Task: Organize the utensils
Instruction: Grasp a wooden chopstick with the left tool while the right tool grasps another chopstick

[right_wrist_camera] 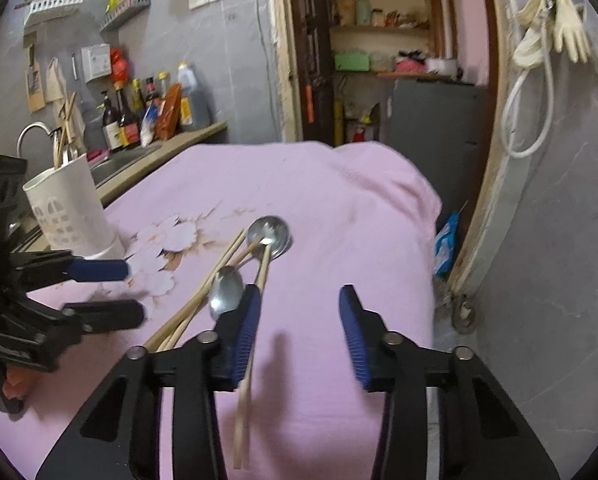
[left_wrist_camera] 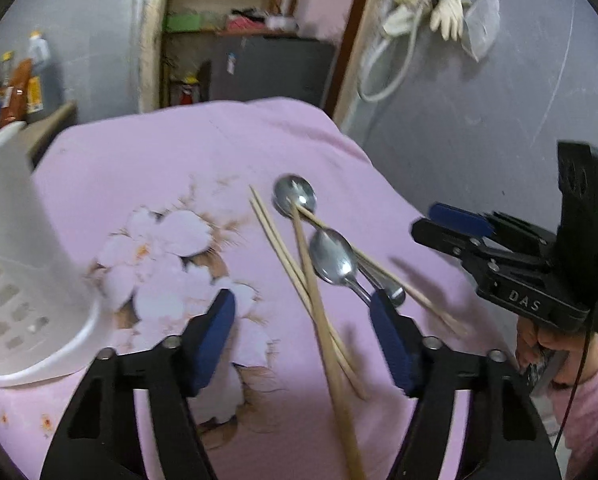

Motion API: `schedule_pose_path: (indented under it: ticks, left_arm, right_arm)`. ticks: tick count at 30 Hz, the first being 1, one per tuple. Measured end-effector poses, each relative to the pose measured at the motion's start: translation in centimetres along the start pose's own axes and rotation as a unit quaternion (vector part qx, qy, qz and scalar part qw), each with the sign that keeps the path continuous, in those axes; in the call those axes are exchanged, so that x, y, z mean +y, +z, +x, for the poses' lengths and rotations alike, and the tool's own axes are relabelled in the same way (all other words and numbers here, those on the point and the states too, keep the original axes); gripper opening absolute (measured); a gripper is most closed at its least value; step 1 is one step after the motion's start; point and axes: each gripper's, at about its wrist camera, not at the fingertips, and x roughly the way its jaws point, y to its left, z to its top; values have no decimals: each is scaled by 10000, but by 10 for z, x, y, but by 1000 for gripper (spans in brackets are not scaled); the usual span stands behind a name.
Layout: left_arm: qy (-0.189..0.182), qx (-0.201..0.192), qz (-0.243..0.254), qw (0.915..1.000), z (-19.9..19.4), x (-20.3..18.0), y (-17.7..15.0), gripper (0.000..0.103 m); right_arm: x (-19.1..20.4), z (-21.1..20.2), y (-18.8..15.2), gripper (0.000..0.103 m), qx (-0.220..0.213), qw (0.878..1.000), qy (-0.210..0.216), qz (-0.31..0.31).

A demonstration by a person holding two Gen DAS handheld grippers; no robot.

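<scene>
Two steel spoons (left_wrist_camera: 333, 258) (right_wrist_camera: 227, 292) and several wooden chopsticks (left_wrist_camera: 323, 328) (right_wrist_camera: 195, 308) lie crossed in a pile on the pink floral cloth (left_wrist_camera: 171, 168) (right_wrist_camera: 319, 208). My left gripper (left_wrist_camera: 303, 300) is open and empty, its fingers either side of the chopsticks and just above them. My right gripper (right_wrist_camera: 297, 300) is open and empty, to the right of the pile, its left finger over a spoon handle. The right gripper also shows in the left wrist view (left_wrist_camera: 439, 224). A white perforated utensil holder (left_wrist_camera: 23, 272) (right_wrist_camera: 71, 208) stands at the left.
A counter with sauce bottles (right_wrist_camera: 139, 116) and a sink tap (right_wrist_camera: 33, 132) lies behind the holder. A doorway with shelves (right_wrist_camera: 383, 48) is at the back. A grey wall with a hanging hose and gloves (right_wrist_camera: 547, 40) runs close along the table's right edge.
</scene>
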Motion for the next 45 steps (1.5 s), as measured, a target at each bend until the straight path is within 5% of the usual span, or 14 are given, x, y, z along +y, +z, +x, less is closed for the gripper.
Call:
schedule_pose_path:
  ticks: [7, 19, 31, 37, 45]
  left_arm:
    - [-82, 590, 71, 9982, 26, -2, 2, 24]
    - [-252, 800, -202, 9963, 31, 11, 3, 4]
    - [190, 398, -1105, 9929, 3, 41, -9, 4]
    - [298, 633, -1215, 9901, 9, 44, -3, 5]
    - [330, 1097, -825, 9900, 16, 46, 12, 15]
  right_arm:
    - [4, 11, 1, 19, 288, 9994, 193, -93]
    - [17, 32, -1, 15, 788, 9956, 346, -381]
    - [26, 53, 11, 9, 1008, 9932, 31, -583]
    - [23, 68, 21, 8, 1242, 9900, -184, -642]
    - [8, 85, 35, 9, 1547, 9875, 200, -205]
